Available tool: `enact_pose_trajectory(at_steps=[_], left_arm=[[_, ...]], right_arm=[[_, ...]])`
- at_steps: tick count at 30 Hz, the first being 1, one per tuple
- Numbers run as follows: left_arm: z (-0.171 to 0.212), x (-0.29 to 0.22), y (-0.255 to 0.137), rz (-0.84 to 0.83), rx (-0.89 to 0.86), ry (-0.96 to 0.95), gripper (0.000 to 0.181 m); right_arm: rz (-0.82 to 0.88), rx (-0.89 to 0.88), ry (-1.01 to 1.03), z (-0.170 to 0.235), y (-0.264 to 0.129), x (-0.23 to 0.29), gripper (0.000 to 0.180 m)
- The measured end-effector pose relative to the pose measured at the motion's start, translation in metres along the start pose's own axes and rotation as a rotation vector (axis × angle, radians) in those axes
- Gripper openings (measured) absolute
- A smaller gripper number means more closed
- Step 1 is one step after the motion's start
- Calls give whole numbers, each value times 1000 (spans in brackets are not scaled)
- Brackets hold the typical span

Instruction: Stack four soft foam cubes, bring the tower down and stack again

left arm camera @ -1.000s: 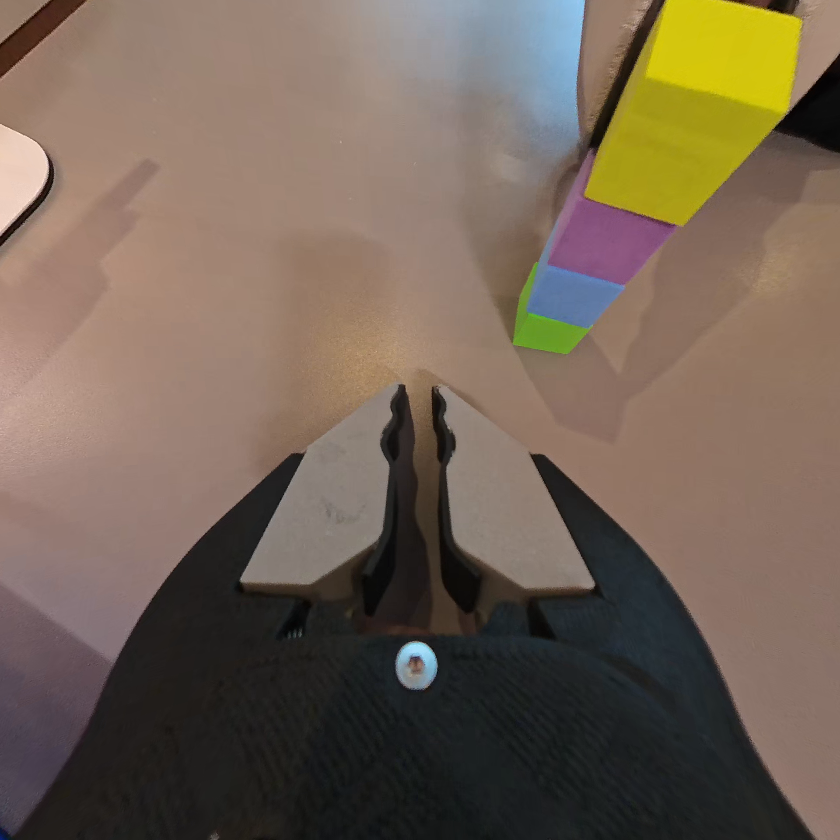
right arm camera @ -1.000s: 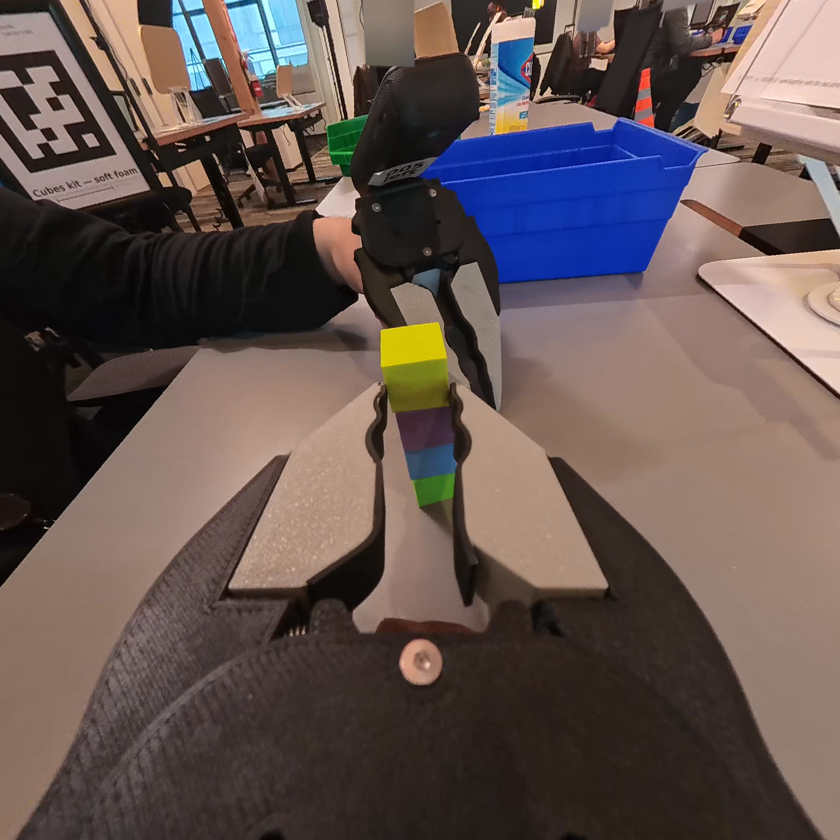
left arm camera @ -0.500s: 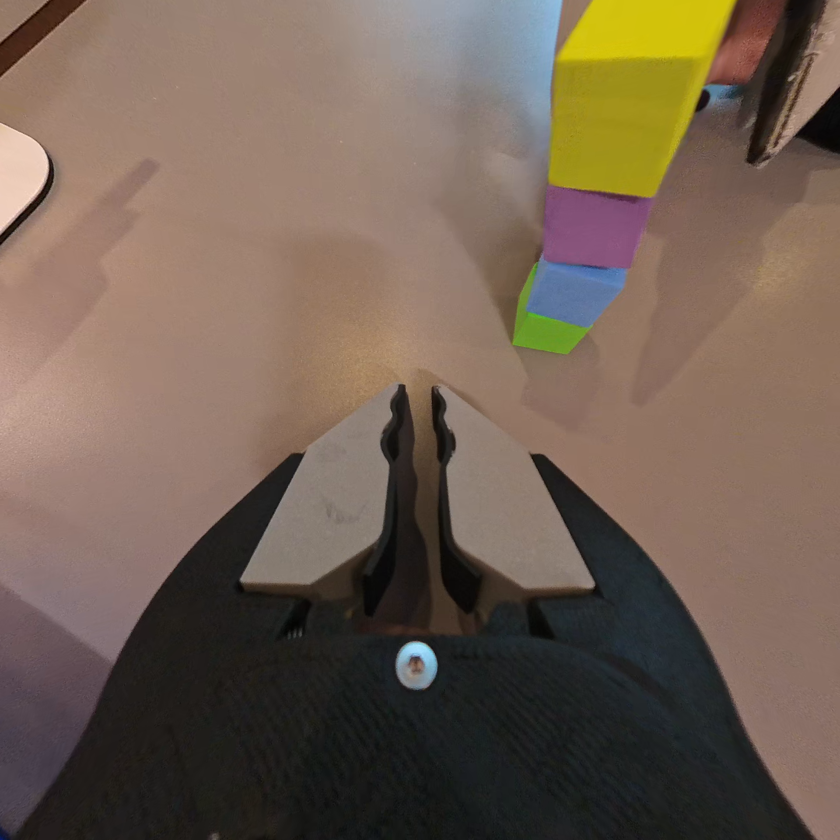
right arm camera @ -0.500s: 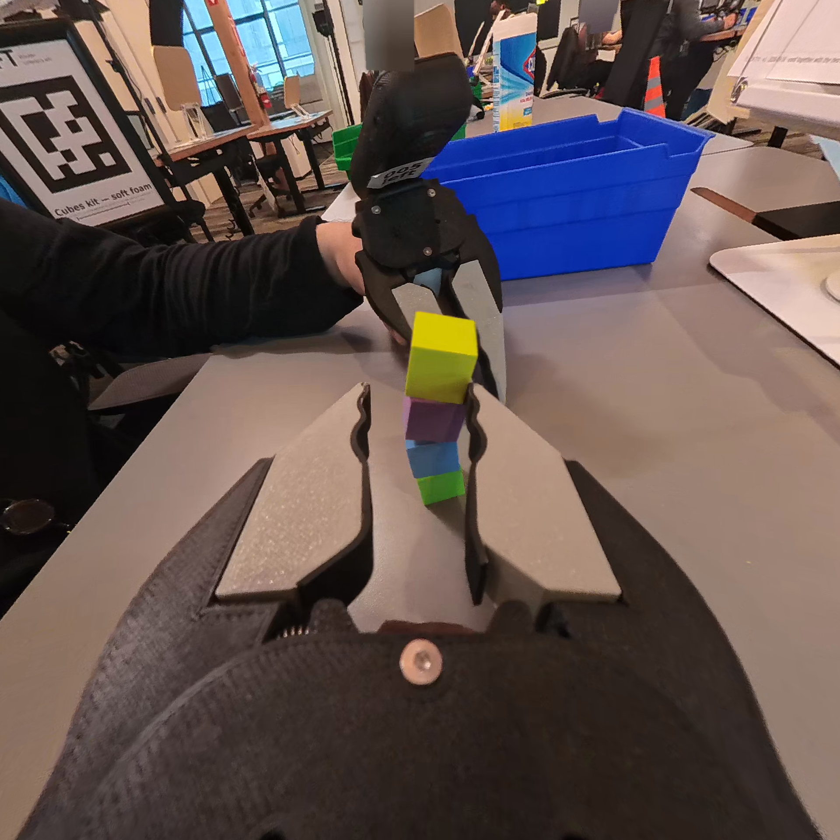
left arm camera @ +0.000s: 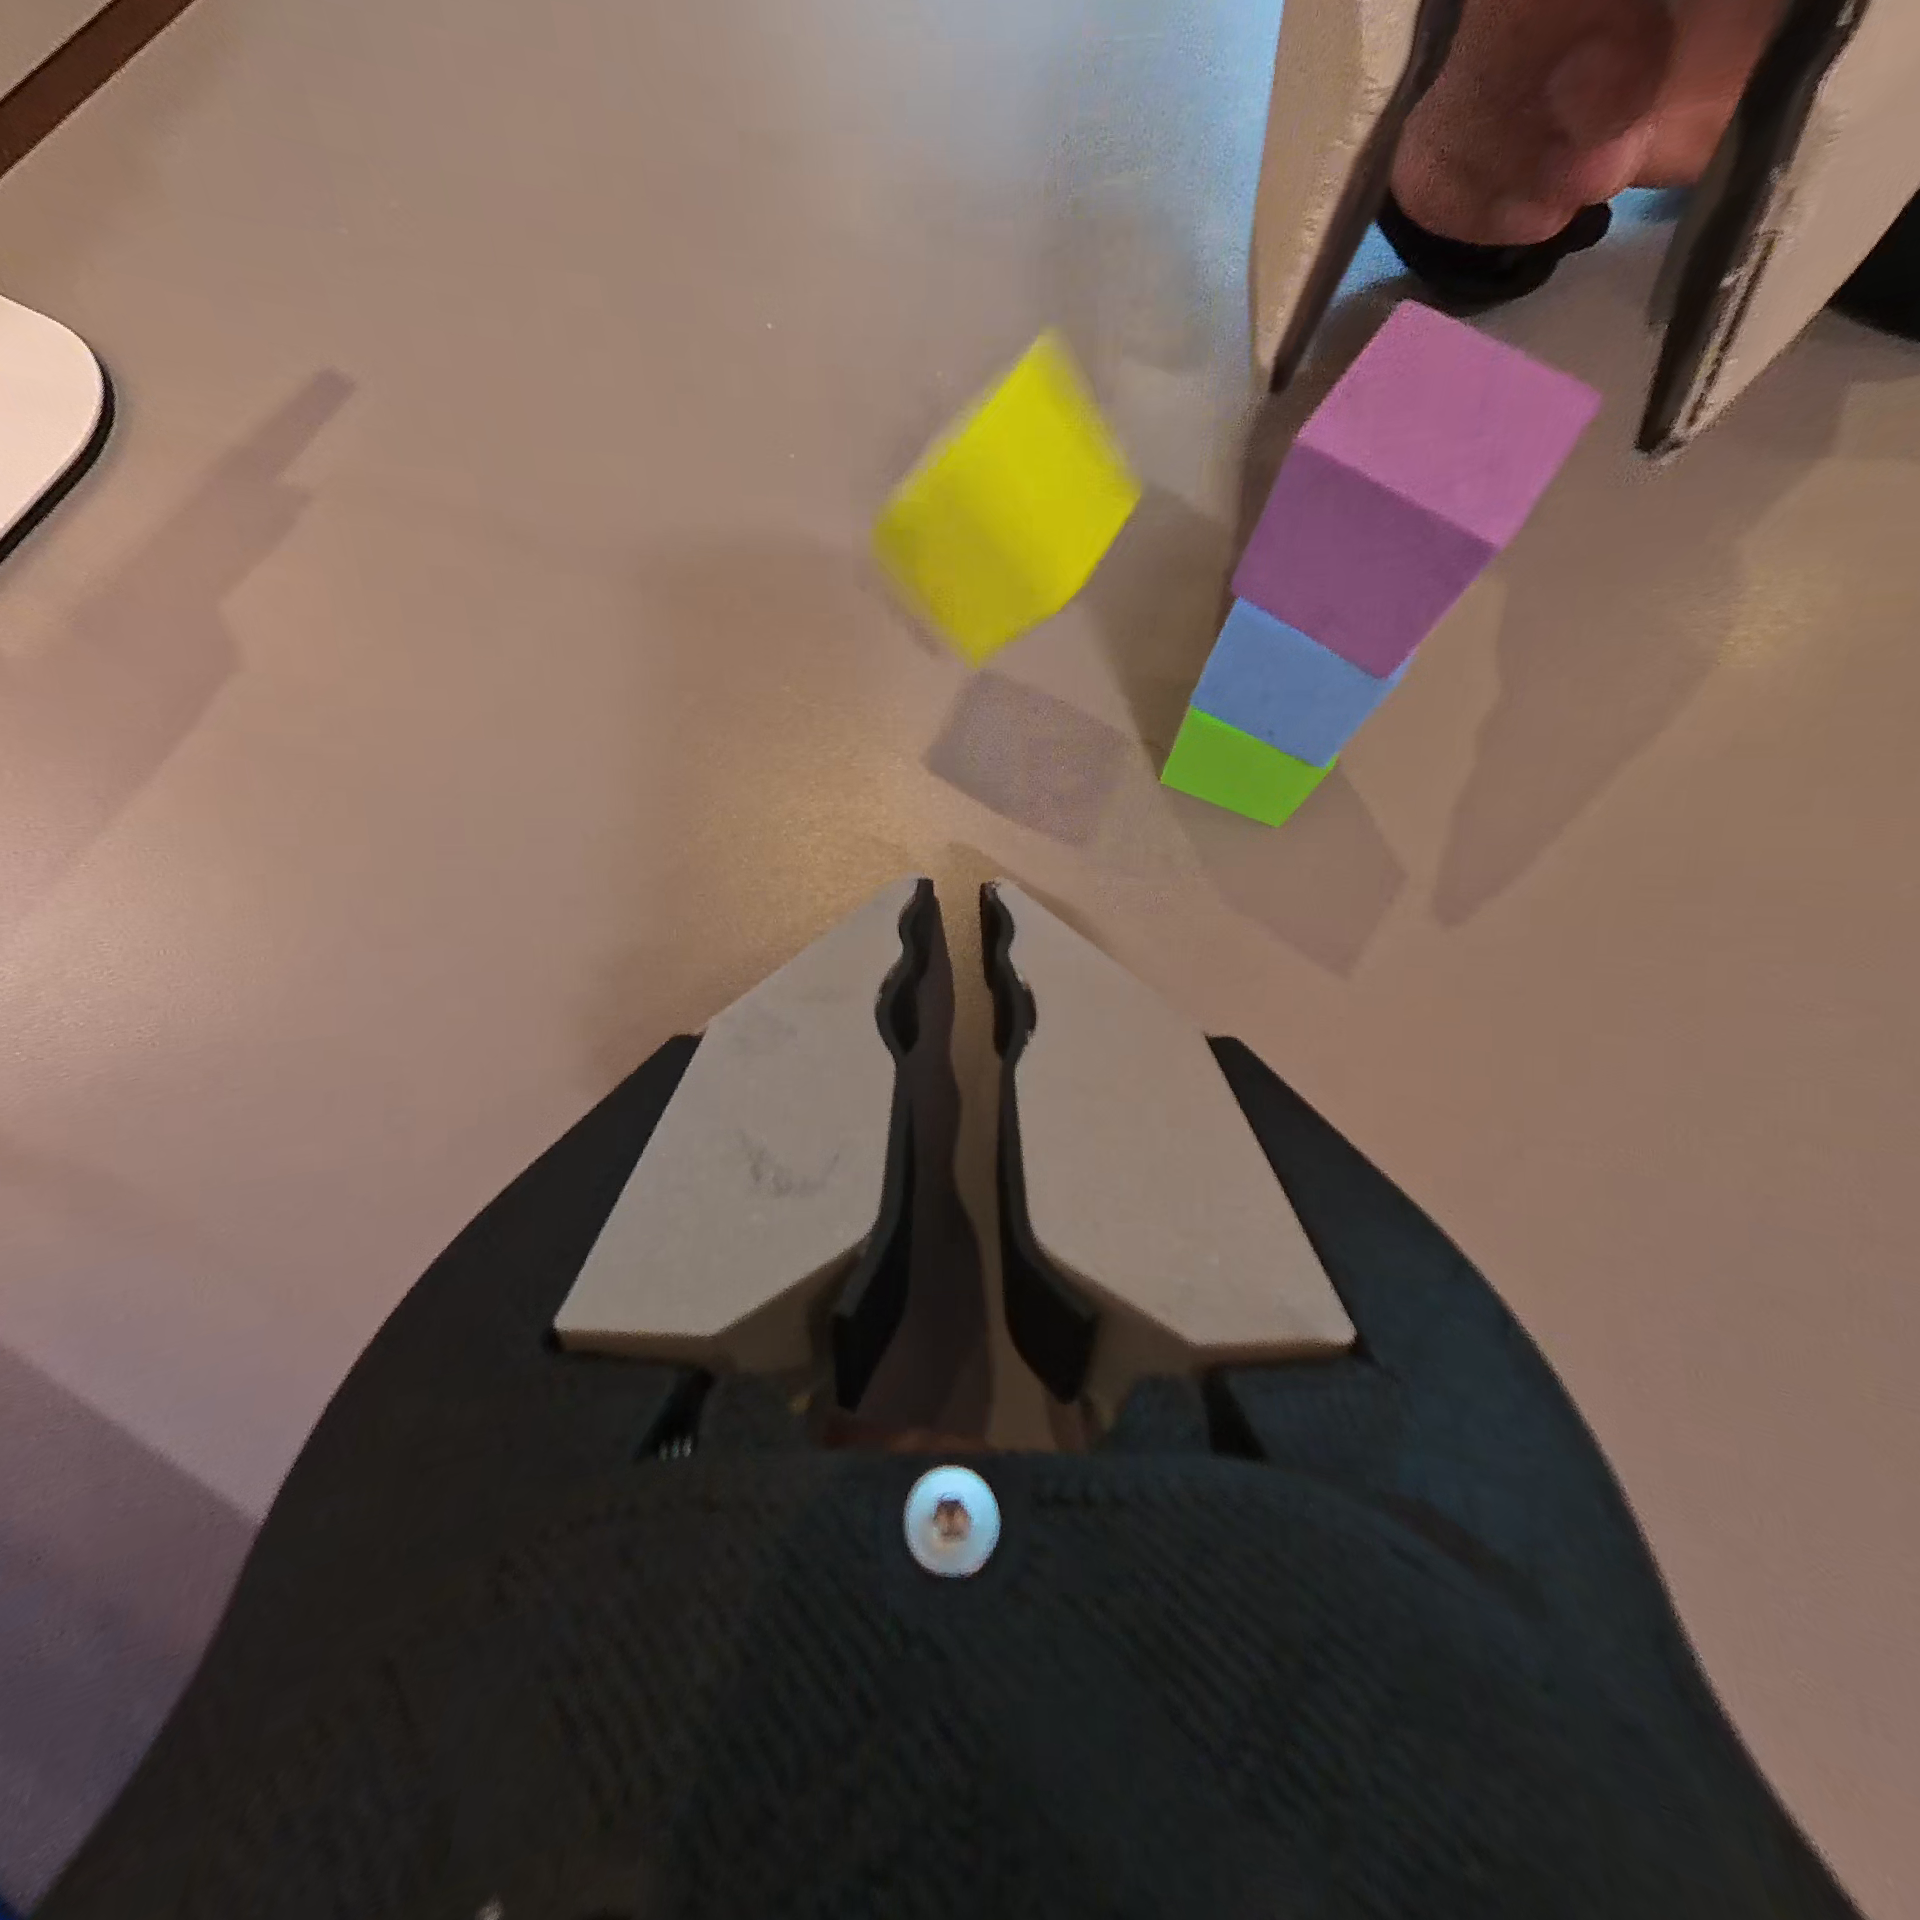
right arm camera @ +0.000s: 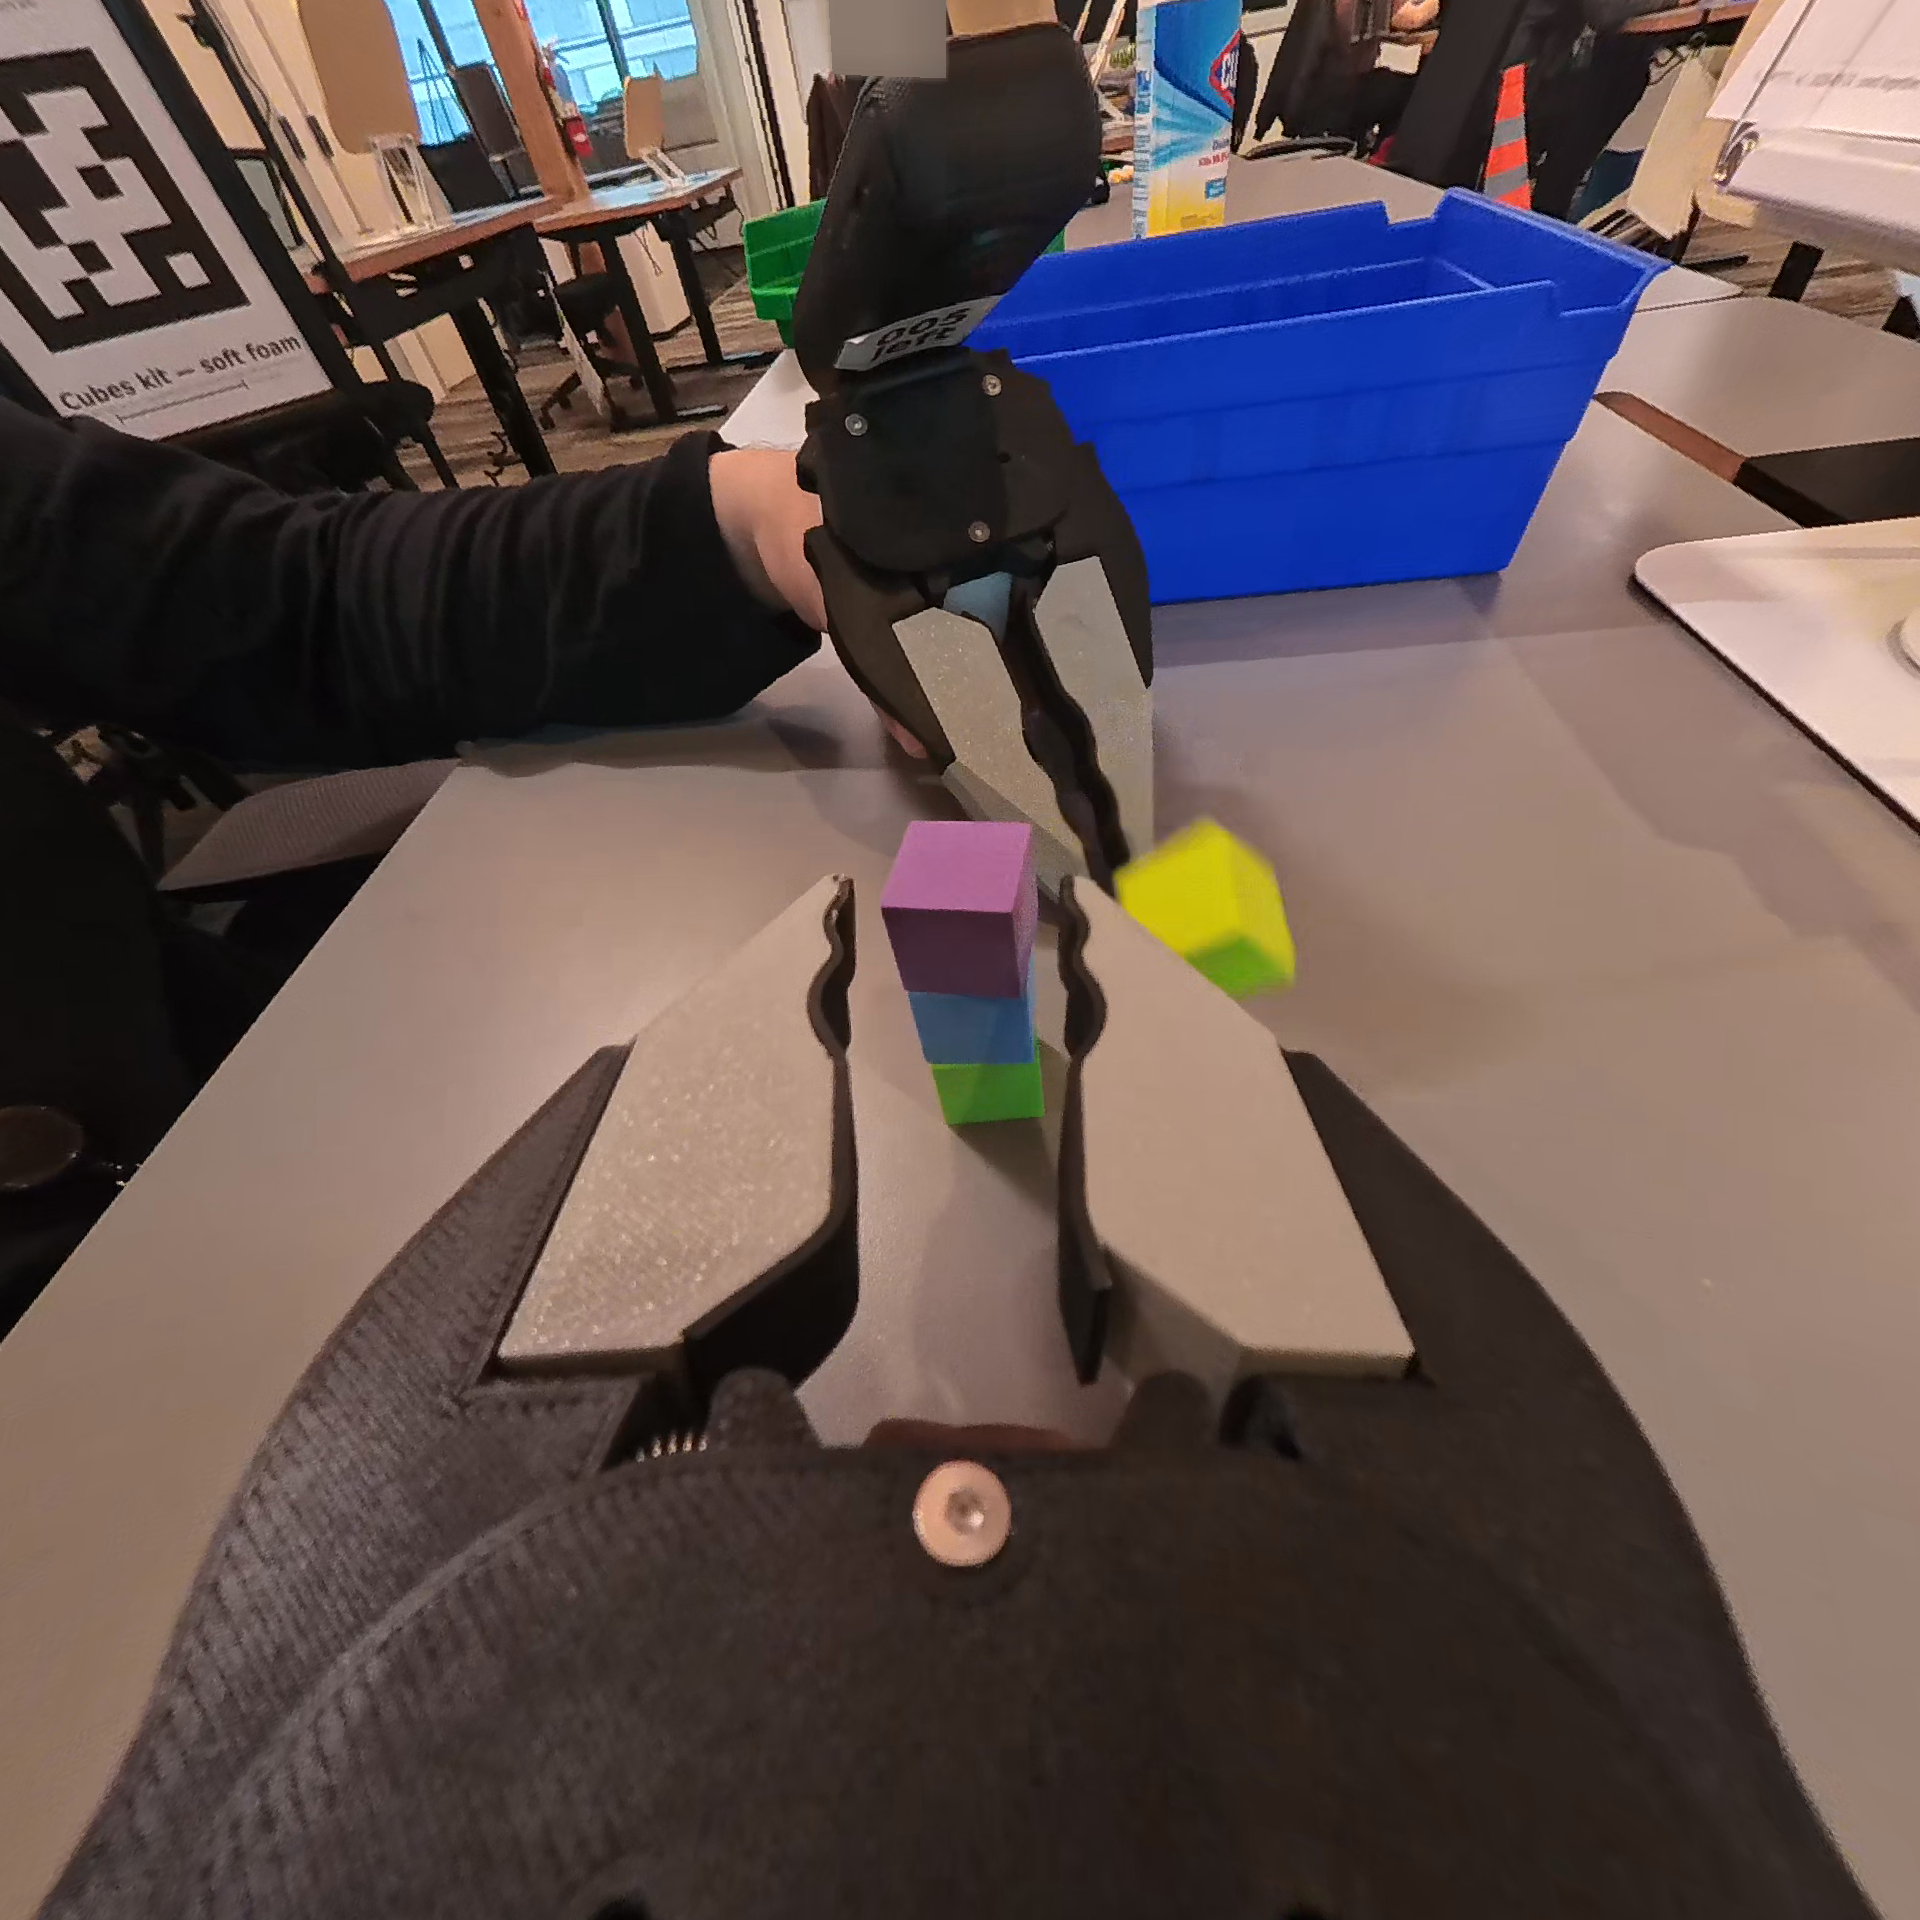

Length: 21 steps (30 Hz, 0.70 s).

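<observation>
Down on the grey surface (left arm camera: 520, 520), through the left wrist view, the yellow soft foam cube (left arm camera: 1003, 499) is tumbling, blurred and tilted, beside the remaining tower. That tower is standing three high: purple foam cube (left arm camera: 1403, 488) on blue foam cube (left arm camera: 1283, 686) on green foam cube (left arm camera: 1236, 769), each one skewed a little off the one beneath. The left gripper (left arm camera: 953, 894) is hanging nearly clenched, just a slit between its jaws, gripping nothing, with the tower ahead and to its right and the yellow cube ahead and well apart.

Over to the right wrist view: the right gripper (right arm camera: 951, 894) is spreading its jaws wide and empty, the three-cube tower (right arm camera: 971, 977) sitting just beyond and between the tips, touching neither as far as I can tell. The yellow cube is flying off to the right of the right-hand jaw.

Here's the risk, folks: the yellow cube looks bouncy and could roll on across the surface, toward the big blue plastic bin (right arm camera: 1320, 416), or off the surface altogether. And only one cube is down; a timid nudge could leave the tower standing.
</observation>
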State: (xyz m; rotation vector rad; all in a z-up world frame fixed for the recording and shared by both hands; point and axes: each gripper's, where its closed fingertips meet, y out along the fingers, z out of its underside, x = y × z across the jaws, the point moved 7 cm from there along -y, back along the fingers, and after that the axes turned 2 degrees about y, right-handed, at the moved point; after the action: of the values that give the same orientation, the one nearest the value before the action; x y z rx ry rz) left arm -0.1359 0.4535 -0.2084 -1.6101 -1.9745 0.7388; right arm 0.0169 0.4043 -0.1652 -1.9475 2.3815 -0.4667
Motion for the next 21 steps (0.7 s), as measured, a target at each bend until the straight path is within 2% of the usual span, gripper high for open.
enact_pose_trajectory(at_steps=[7,14,21], left_arm=[[0,0,0,-2,0,2,7],[0,0,0,-4,0,4,7],[0,-1,0,-5,0,5,7]], right_arm=[[7,-7,13,0,-3,-2,37],[35,-118,65,-9,-19,-10,36],[167,-167,117,-10,-33,-26,32]])
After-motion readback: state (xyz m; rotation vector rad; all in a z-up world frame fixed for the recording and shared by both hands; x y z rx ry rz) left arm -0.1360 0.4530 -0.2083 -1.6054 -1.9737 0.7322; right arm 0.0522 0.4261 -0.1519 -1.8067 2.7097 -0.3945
